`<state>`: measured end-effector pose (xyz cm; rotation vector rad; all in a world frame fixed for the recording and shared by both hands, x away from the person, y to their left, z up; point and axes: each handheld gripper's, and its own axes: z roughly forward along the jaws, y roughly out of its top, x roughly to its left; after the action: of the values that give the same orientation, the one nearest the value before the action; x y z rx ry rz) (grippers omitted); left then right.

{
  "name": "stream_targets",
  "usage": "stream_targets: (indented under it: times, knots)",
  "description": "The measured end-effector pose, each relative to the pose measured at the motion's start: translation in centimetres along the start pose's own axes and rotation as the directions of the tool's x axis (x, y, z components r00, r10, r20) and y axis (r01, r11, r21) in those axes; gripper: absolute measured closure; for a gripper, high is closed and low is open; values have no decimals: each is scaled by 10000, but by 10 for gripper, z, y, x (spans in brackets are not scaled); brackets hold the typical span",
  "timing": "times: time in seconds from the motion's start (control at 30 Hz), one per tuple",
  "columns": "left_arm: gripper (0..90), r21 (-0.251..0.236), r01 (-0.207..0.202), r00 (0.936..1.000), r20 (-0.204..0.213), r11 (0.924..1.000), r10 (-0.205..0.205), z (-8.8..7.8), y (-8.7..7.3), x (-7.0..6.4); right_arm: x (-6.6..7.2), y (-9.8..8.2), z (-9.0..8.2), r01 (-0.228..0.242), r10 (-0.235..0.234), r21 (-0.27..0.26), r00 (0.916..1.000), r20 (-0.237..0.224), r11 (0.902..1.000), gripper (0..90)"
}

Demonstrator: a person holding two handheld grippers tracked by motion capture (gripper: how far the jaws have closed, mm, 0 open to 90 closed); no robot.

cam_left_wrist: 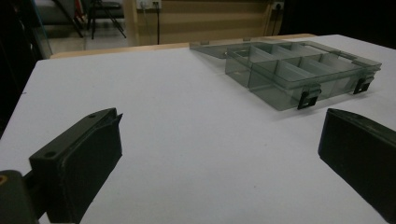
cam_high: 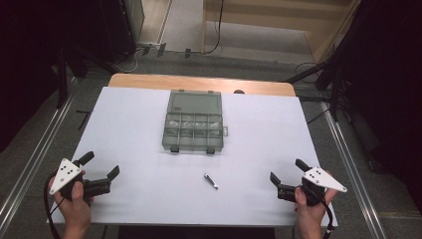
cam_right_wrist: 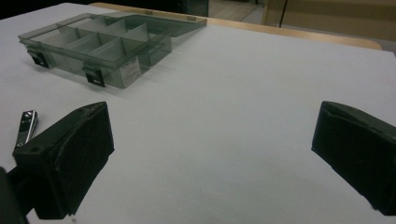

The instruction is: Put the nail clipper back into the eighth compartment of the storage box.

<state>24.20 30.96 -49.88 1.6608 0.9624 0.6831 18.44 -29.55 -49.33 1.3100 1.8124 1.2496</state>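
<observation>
A smoky clear plastic compartment box (cam_high: 193, 124) lies open at the middle of the white table, its lid flat behind it; it also appears in the left gripper view (cam_left_wrist: 299, 70) and the right gripper view (cam_right_wrist: 98, 44). A small metal clip-like piece (cam_high: 211, 180) lies in front of the box, seen again at the left of the right gripper view (cam_right_wrist: 26, 127). My left gripper (cam_high: 102, 165) rests near the table's front left corner, jaws wide apart and empty. My right gripper (cam_high: 286, 171) sits near the front right corner, open with nothing between its jaws.
The white table top (cam_high: 139, 139) ends at a wooden edge (cam_high: 199, 82) at the back. Metal rails (cam_high: 30, 164) run along both sides of the table on the floor. Cables (cam_high: 219, 30) lie on the floor beyond.
</observation>
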Motion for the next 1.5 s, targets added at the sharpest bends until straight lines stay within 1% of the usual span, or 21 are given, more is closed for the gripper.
stream_targets:
  times: [0.03, 0.17, 0.33, 0.4, 0.43, 0.47, 0.53, 0.6, 0.8, 0.9, 0.93, 0.97, 1.0, 1.13, 1.2, 1.37, 1.47, 1.5]
  knots:
    - [0, 4, -23, 10000, -12, 10000, 23, 0, 0, 0, 3, 4, 1, 98, -98, -18, 9999, -123, 10000, 0]
    - [0, 9, -30, 10000, -37, 10000, 30, 0, 0, -1, 9, 10, 3, 277, -274, 125, 9994, -220, 9995, 0]
    - [0, 27, -75, 9999, -78, 10000, 75, 0, 0, -1, 16, 22, 7, 431, -413, 333, 9978, -528, 9985, 0]
    - [0, 18, -68, 9999, -94, 10000, 69, 0, 0, -1, 19, 26, 9, 555, -530, 434, 9970, -564, 9975, 0]
    - [0, 18, -68, 9999, -94, 10000, 69, 0, 0, -1, 19, 26, 9, 555, -530, 434, 9970, -564, 9975, 0]
    - [0, 12, -74, 9999, -93, 10000, 74, 0, 0, -1, 22, 30, 12, 574, -538, 514, 9962, -682, 9970, 0]
    - [0, 14, -70, 9999, -100, 10000, 70, 0, 0, -1, 23, 32, 13, 598, -559, 553, 9960, -703, 9967, 0]
    - [0, 23, -65, 9999, -98, 10000, 66, 0, 0, -1, 25, 36, 16, 676, -620, 623, 9942, -878, 9958, 0]
    - [0, 31, -106, 9999, -85, 9999, 107, 1, 0, -2, 34, 47, 27, 868, -745, 1060, 9906, -1149, 9906, 0]
    - [0, 48, -150, 9999, -62, 9999, 151, 1, 0, -2, 38, 50, 32, 1046, -886, 1245, 9878, -1281, 9867, 0]
    - [0, 40, -140, 9999, -54, 9999, 140, 1, 0, -2, 41, 53, 36, 1160, -969, 1389, 9857, -1375, 9835, 0]
    - [0, 44, -148, 9999, -51, 9999, 149, 1, 0, -2, 41, 53, 36, 1160, -969, 1389, 9857, -1375, 9835, 0]
    - [0, 41, -136, 9999, -48, 9999, 137, 1, 0, -2, 44, 55, 39, 1247, -1019, 1555, 9839, -1469, 9799, 0]
    - [0, 47, -136, 9999, -40, 9999, 136, 1, 0, -2, 48, 57, 45, 1365, -1088, 1770, 9815, -1577, 9747, 0]
    - [0, 43, -136, 9999, -37, 9999, 136, 1, 0, -2, 52, 59, 50, 1449, -1111, 1992, 9789, -1717, 9692, 0]
    - [0, 39, -138, 9999, -28, 9999, 138, 1, 0, -2, 59, 60, 58, 1657, -1197, 2277, 9719, -2029, 9595, 0]
    - [0, 32, -137, 9999, -19, 9999, 137, 1, 0, -2, 64, 61, 64, 1832, -1287, 2487, 9670, -2201, 9511, 0]
    - [0, 32, -137, 9999, -19, 9999, 137, 1, 0, -2, 66, 61, 65, 1851, -1285, 2568, 9666, -2218, 9486, 0]
